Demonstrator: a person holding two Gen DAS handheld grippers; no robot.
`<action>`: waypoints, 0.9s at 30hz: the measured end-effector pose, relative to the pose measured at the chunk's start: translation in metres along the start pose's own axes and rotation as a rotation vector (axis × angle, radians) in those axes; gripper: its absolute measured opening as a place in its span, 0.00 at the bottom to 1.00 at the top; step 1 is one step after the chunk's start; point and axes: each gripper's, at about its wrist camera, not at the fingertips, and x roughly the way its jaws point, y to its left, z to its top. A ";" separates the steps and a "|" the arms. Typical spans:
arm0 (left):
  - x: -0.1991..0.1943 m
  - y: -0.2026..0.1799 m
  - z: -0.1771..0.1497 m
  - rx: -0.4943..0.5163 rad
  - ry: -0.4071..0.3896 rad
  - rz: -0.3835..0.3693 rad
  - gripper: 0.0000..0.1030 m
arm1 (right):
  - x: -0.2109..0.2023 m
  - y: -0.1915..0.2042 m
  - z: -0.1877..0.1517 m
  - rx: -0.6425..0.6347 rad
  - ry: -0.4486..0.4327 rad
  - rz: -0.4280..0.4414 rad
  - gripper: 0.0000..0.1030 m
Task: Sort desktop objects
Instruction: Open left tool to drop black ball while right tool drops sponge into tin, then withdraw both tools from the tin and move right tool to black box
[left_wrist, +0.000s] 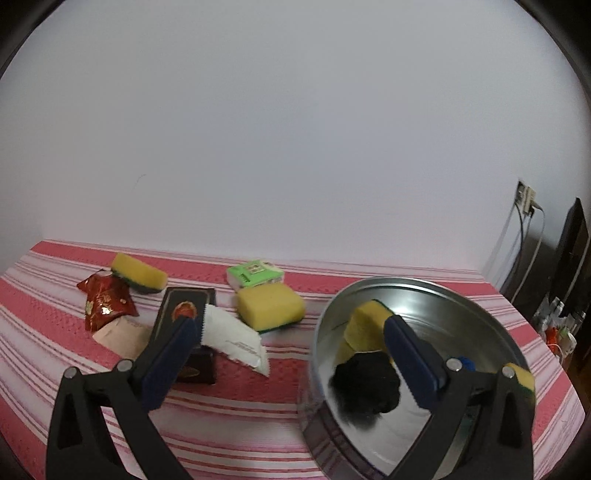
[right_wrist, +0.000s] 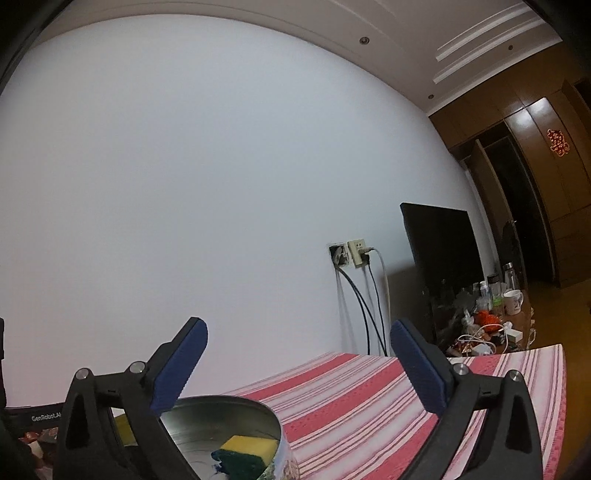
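My left gripper stands open over the striped cloth, nothing between its fingers. Its right finger hangs over a round metal tin that holds a yellow-green sponge and a black clump. Left of the tin lie two more sponges, a green tissue pack, a red wrapper, a dark box and a white sachet. My right gripper is open and empty, raised above the tin, where a sponge shows.
A white wall backs the table. The red-striped cloth ends at a right edge. Beyond it are a wall socket with cables, a dark screen and a cluttered side table with a mug.
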 end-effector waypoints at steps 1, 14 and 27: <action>0.002 -0.001 -0.001 0.004 0.004 0.000 1.00 | -0.003 0.002 -0.001 0.001 0.000 0.007 0.98; -0.002 -0.011 -0.019 0.159 -0.027 0.114 0.99 | -0.004 0.007 -0.004 0.048 0.072 0.042 0.99; -0.015 0.015 -0.027 0.174 -0.018 0.114 0.99 | -0.030 0.035 -0.009 0.051 0.108 0.071 0.99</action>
